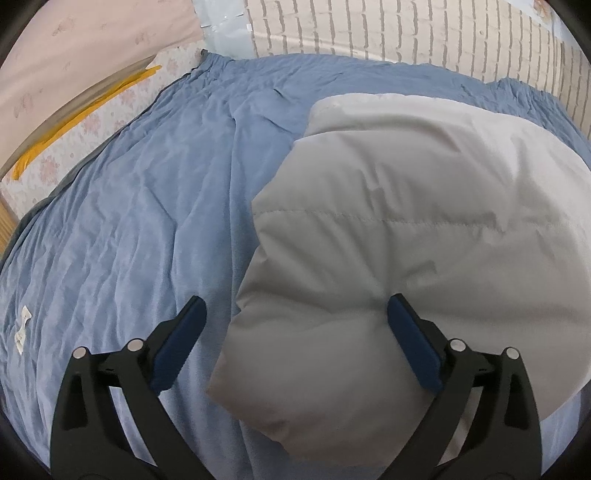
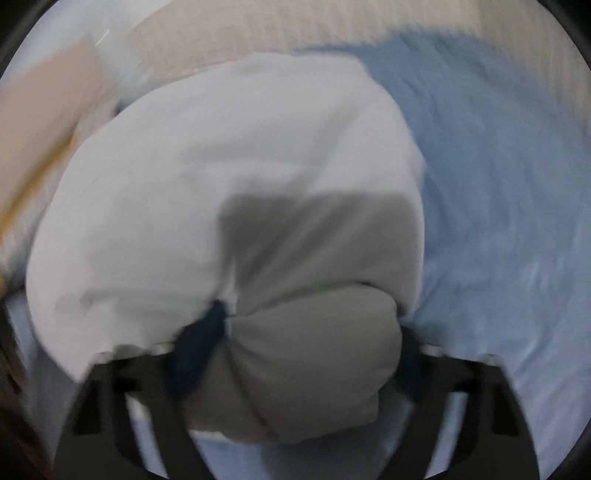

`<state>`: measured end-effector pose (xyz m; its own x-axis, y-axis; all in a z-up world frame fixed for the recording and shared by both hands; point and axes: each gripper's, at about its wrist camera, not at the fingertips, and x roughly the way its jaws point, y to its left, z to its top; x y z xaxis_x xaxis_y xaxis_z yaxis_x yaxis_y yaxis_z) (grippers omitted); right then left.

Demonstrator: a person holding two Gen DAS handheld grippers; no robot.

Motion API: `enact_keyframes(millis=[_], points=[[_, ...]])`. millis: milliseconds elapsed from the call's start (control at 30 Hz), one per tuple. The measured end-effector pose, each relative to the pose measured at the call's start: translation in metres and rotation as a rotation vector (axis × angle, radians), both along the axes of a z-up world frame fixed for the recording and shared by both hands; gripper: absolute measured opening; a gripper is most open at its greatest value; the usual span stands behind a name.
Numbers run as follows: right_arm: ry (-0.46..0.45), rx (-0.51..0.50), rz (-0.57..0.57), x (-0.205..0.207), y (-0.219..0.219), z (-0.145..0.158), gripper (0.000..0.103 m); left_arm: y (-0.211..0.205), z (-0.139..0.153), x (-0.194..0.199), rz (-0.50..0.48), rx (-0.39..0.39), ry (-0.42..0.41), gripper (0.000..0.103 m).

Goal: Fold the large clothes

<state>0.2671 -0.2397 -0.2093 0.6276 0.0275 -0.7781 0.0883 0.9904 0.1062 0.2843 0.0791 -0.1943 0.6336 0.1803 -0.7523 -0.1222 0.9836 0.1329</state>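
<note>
A puffy white quilted garment (image 1: 399,229) lies folded on a blue bedsheet (image 1: 147,206). My left gripper (image 1: 295,317) is open, its jaws wide apart: the near left corner of the garment bulges between them, the right finger (image 1: 410,339) presses into the fabric and the left finger (image 1: 181,343) stands over the sheet. In the blurred right wrist view the same garment (image 2: 229,177) fills the middle. My right gripper (image 2: 314,332) has a thick grey-white fold (image 2: 310,369) bulging between its two fingers, jaws wide around it.
A white brick-pattern wall (image 1: 369,29) stands behind the bed. A floral mattress edge with a yellow strip (image 1: 85,110) runs along the left. A small white tag (image 1: 22,328) lies on the sheet at left. Open blue sheet (image 2: 498,184) spreads right of the garment.
</note>
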Motion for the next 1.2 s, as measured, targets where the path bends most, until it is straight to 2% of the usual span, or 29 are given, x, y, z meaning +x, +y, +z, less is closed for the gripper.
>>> enact_keyframes(millis=[33,100,167,333,467,533,600,633,667,733,767,867,933,967,1100,1200], points=[[0.002,-0.010,0.006,0.001,0.003,0.000,0.051,0.001,0.000,0.000,0.001,-0.004,0.001,0.100],[0.008,-0.055,0.022,0.002,0.010,0.000,0.051,0.003,0.000,-0.001,-0.003,-0.016,0.011,0.100],[0.016,-0.080,0.022,0.004,0.012,-0.002,0.055,0.004,0.005,-0.005,-0.008,-0.004,0.016,0.100],[0.017,-0.133,-0.043,0.005,0.007,-0.005,0.083,0.003,0.008,-0.008,-0.020,0.030,0.019,0.100],[0.028,-0.073,-0.083,0.013,-0.005,-0.009,0.094,0.004,0.009,-0.009,-0.020,0.034,0.020,0.100],[0.026,-0.003,-0.100,0.020,-0.014,-0.016,0.101,0.006,0.009,-0.011,-0.017,0.033,0.020,0.100],[0.034,0.104,-0.111,0.026,-0.022,-0.022,0.102,0.008,0.009,-0.012,-0.017,0.032,0.025,0.100],[0.026,0.124,-0.106,0.028,-0.021,-0.021,0.098,0.009,0.009,-0.013,-0.017,0.030,0.026,0.100],[0.016,0.116,-0.091,0.028,-0.018,-0.018,0.094,0.011,0.009,-0.013,-0.018,0.023,0.031,0.100],[0.001,0.070,-0.059,0.028,-0.007,-0.011,0.074,0.014,0.008,-0.013,-0.022,0.001,0.038,0.100],[-0.010,0.020,-0.050,0.028,0.001,-0.007,0.072,0.023,0.009,-0.016,-0.024,-0.014,0.043,0.100],[-0.011,0.004,-0.059,0.029,0.003,-0.006,0.071,0.033,0.004,-0.016,-0.046,-0.086,0.059,0.100],[-0.012,0.006,-0.057,0.027,0.004,-0.006,0.072,0.037,-0.004,-0.013,-0.081,-0.161,0.089,0.100],[-0.013,0.007,-0.058,0.027,0.004,-0.005,0.072,0.036,-0.009,-0.012,-0.098,-0.176,0.107,0.100],[-0.013,-0.009,-0.061,0.026,0.009,-0.003,0.074,0.026,-0.017,-0.018,-0.216,-0.148,0.168,0.100],[-0.017,-0.017,-0.059,0.019,0.008,-0.008,0.075,0.035,-0.032,-0.016,-0.228,-0.236,0.242,0.100]])
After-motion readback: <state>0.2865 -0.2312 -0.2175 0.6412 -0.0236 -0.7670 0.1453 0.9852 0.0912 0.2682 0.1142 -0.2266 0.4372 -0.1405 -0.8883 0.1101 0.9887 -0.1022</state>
